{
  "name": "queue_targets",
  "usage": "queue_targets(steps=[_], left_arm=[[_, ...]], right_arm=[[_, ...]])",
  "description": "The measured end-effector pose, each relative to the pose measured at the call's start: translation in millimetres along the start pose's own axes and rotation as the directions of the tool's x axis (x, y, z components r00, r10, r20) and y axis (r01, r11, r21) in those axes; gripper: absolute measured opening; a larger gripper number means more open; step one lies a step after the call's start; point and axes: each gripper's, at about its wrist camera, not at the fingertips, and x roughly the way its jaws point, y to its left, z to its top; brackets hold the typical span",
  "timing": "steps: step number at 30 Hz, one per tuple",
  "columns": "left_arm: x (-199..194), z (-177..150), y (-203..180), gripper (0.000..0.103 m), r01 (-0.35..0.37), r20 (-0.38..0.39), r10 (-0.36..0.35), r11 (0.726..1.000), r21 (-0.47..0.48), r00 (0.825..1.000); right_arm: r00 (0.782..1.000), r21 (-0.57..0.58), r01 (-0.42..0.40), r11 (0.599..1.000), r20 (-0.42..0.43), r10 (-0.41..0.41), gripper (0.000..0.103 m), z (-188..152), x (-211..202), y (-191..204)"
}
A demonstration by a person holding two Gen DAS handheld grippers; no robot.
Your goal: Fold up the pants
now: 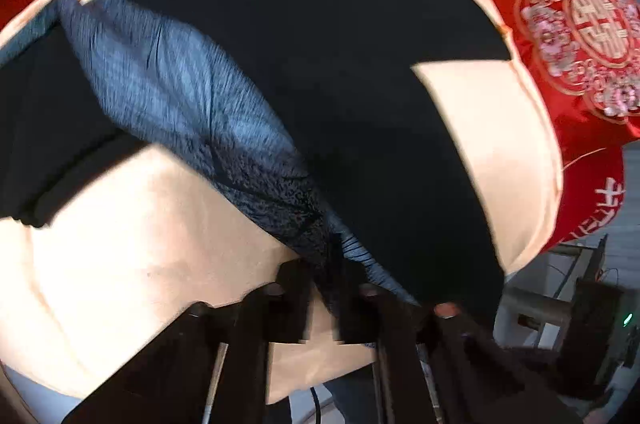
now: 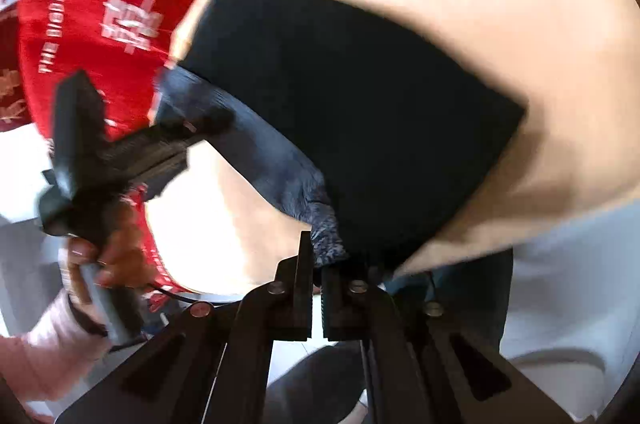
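The right gripper [image 2: 318,288] is pinching an edge of the pants [image 2: 360,103], its fingers [image 2: 302,284] narrow with the fuzzy grey inner side of the cloth caught between them. The left gripper [image 1: 332,288] is doing the same on another part of that lifted edge, fingers narrow on the cloth; in the right wrist view it is showing at the left, held by the person's left hand [image 2: 100,256].

The dark pants are lying across the cream bed cover [image 1: 500,127], one part raised off it, the rest flat toward the far edge of the bed. Behind are a red cushion [image 1: 580,35] and a red quilt [image 2: 100,3].

I think a fold is being carried over. To do it well, both grippers should be moving together at equal height, keeping the edge stretched between them, and laying it onto the flat part with edges matching before opening. If one hand is going ahead, the fold will probably come down crooked.
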Motion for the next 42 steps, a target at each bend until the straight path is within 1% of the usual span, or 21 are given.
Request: queue_targets(steps=[4,7,12,14,15,18,21,24,25,27,29,30,31,32,33,34,35,36,38,40,42], left_arm=[[-28,25,-11,0.007,0.037,0.044,-0.036,0.999,-0.017,0.998],[-44,53,-21,0.007,0.058,0.085,-0.056,0.998,-0.026,0.995],[-57,114,-35,0.007,0.08,0.154,-0.074,0.996,-0.031,0.985],[-58,139,-40,0.007,0.076,0.176,-0.071,0.997,-0.021,0.982],[-55,154,-44,0.007,0.069,0.188,-0.065,0.998,-0.012,0.98],[-42,188,-51,0.007,0.052,0.211,-0.049,0.999,-0.008,0.976],[-29,215,-50,0.008,0.035,0.218,-0.031,0.999,-0.012,0.976],[-11,231,-49,0.008,0.0,0.202,0.003,1.0,-0.015,0.979],[-5,234,-48,0.012,-0.01,0.189,0.013,1.0,-0.013,0.982],[3,237,-48,0.012,-0.01,0.173,0.012,1.0,-0.011,0.985],[8,237,-46,0.013,-0.002,0.155,0.004,1.0,-0.016,0.988],[8,236,-46,0.015,0.005,0.149,-0.002,1.0,-0.019,0.989],[6,236,-45,0.029,0.0,0.148,0.003,1.0,-0.021,0.989],[3,235,-47,0.048,-0.023,0.16,0.027,0.999,-0.023,0.987],[-4,233,-46,0.057,-0.033,0.179,0.036,0.999,-0.023,0.983],[-14,230,-44,0.064,-0.021,0.199,0.024,1.0,-0.021,0.98],[-20,228,-43,0.064,-0.015,0.208,0.019,1.0,-0.02,0.978],[-25,228,-43,0.064,-0.021,0.212,0.024,1.0,-0.018,0.977],[-32,224,-41,0.064,-0.062,0.221,0.065,0.998,-0.018,0.973],[-28,218,-39,0.064,-0.121,0.21,0.121,0.993,-0.013,0.97],[-20,207,-33,0.064,-0.173,0.181,0.173,0.985,-0.013,0.968]], right_arm=[[0.997,-0.049,-0.026,0.998,0.078,0.029,0.003,49,-42,23],[0.99,-0.074,-0.04,0.996,0.132,0.05,0.003,94,-70,33],[0.982,-0.161,0.004,0.987,0.189,0.027,0.003,182,-98,53],[0.981,-0.187,0.026,0.982,0.193,0.01,0.003,211,-98,57],[0.981,-0.2,0.045,0.979,0.196,-0.005,0.003,233,-96,58],[0.978,-0.194,0.082,0.978,0.207,-0.041,0.003,281,-91,48],[0.974,-0.185,0.121,0.975,0.21,-0.081,0.003,323,-75,46],[0.972,-0.198,0.181,0.963,0.188,-0.144,0.003,352,-51,41],[0.969,-0.204,0.201,0.958,0.183,-0.164,0.003,359,-45,41],[0.965,-0.212,0.242,0.947,0.157,-0.212,0.003,369,-30,35],[0.962,-0.201,0.262,0.944,0.138,-0.237,0.003,373,-23,29],[0.96,-0.193,0.268,0.944,0.134,-0.245,0.003,375,-22,26],[0.955,-0.187,0.284,0.94,0.14,-0.26,0.004,377,-23,25],[0.945,-0.183,0.316,0.931,0.153,-0.29,0.009,378,-26,23],[0.935,-0.18,0.343,0.922,0.164,-0.316,0.016,380,-28,23],[0.925,-0.18,0.366,0.913,0.181,-0.335,0.037,380,-33,23],[0.919,-0.18,0.376,0.909,0.198,-0.341,0.065,381,-39,23],[0.916,-0.179,0.374,0.91,0.228,-0.331,0.073,378,-51,24],[0.917,-0.171,0.351,0.92,0.259,-0.302,0.075,371,-67,26],[0.925,-0.152,0.312,0.938,0.273,-0.264,0.075,352,-84,24],[0.925,-0.126,0.313,0.941,0.265,-0.272,0.072,325,-90,17]])
